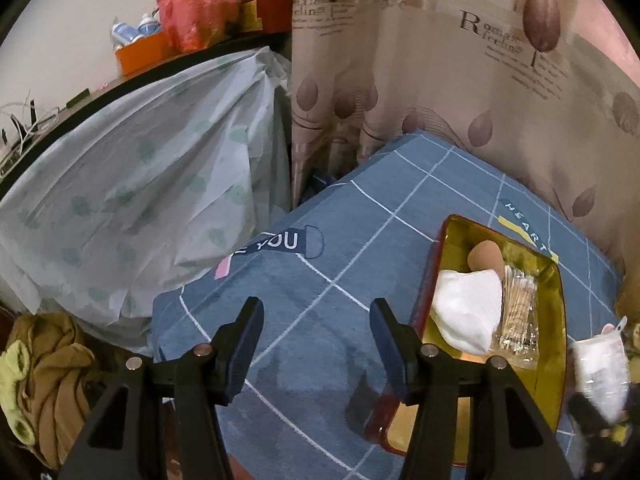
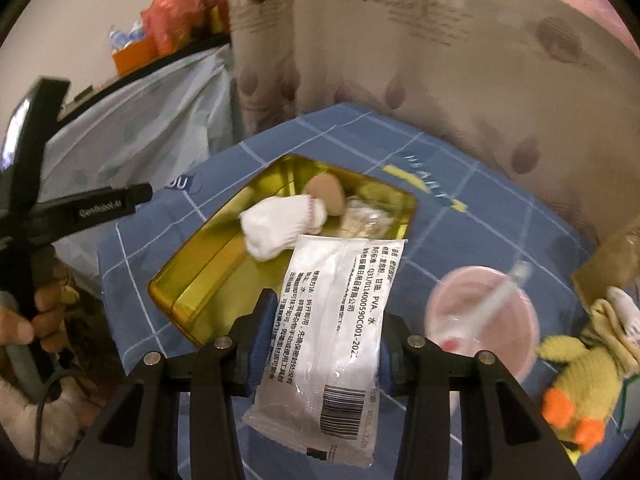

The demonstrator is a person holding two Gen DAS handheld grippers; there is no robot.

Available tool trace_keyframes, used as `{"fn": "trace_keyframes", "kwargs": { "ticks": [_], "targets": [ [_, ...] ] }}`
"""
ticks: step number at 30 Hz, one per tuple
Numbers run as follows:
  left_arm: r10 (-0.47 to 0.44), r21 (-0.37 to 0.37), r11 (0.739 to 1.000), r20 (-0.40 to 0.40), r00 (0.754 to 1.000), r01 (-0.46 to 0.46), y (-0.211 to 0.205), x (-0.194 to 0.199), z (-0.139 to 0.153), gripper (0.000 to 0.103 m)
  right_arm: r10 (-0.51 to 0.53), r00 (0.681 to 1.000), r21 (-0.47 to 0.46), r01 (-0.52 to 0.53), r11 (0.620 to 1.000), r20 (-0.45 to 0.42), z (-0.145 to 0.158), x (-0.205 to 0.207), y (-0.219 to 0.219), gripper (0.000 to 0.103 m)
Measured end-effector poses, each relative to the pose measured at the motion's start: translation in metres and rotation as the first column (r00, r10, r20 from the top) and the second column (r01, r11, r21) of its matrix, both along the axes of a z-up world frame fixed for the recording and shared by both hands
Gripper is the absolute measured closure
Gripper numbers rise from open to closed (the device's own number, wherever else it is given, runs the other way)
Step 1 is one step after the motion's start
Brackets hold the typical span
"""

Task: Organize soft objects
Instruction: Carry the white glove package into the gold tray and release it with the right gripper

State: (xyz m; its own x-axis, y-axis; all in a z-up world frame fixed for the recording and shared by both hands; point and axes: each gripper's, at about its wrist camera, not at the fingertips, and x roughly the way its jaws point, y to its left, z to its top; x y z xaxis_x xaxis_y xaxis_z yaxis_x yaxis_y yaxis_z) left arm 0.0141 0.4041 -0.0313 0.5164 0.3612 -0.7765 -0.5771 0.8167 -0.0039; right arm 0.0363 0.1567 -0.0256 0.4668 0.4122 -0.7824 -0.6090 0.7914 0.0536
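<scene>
My left gripper (image 1: pixel 316 308) hovers open over the blue checked cloth (image 1: pixel 320 264), with nothing between its fingers. To its right lies a gold tray (image 1: pixel 436 424) holding a white glove (image 1: pixel 468 312), a beige sponge (image 1: pixel 486 256) and a clear packet of swabs (image 1: pixel 518 316). My right gripper (image 2: pixel 326 320) is shut on a white sealed packet (image 2: pixel 320 380) with printed text and a barcode. It holds the packet just in front of the gold tray (image 2: pixel 208 276). The same packet (image 1: pixel 600 368) shows blurred at the right edge of the left wrist view.
A pink cup (image 2: pixel 480 320) with a straw stands right of the tray, and a yellow duck plush (image 2: pixel 580 392) lies beyond it. A patterned curtain (image 1: pixel 440 80) hangs behind. A plastic-covered heap (image 1: pixel 140 180) and brown cloth (image 1: pixel 48 368) sit off the cloth's left edge.
</scene>
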Motion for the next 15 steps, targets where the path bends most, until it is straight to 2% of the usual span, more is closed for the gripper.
{"fn": "trace_keyframes", "kwargs": {
  "ticks": [7,15],
  "targets": [
    [-0.001,-0.025,1.000,0.000,1.000,0.001,0.004,-0.001,-0.001,0.047,0.011,0.999,-0.058,-0.013,0.998,-0.034,-0.033,0.009,0.033,0.063],
    [0.002,-0.034,0.999,-0.008,1.000,-0.002,0.005,0.000,-0.004,0.047,0.002,0.998,-0.105,-0.008,0.994,-0.061,-0.059,0.021,0.045,0.063]
  ]
}}
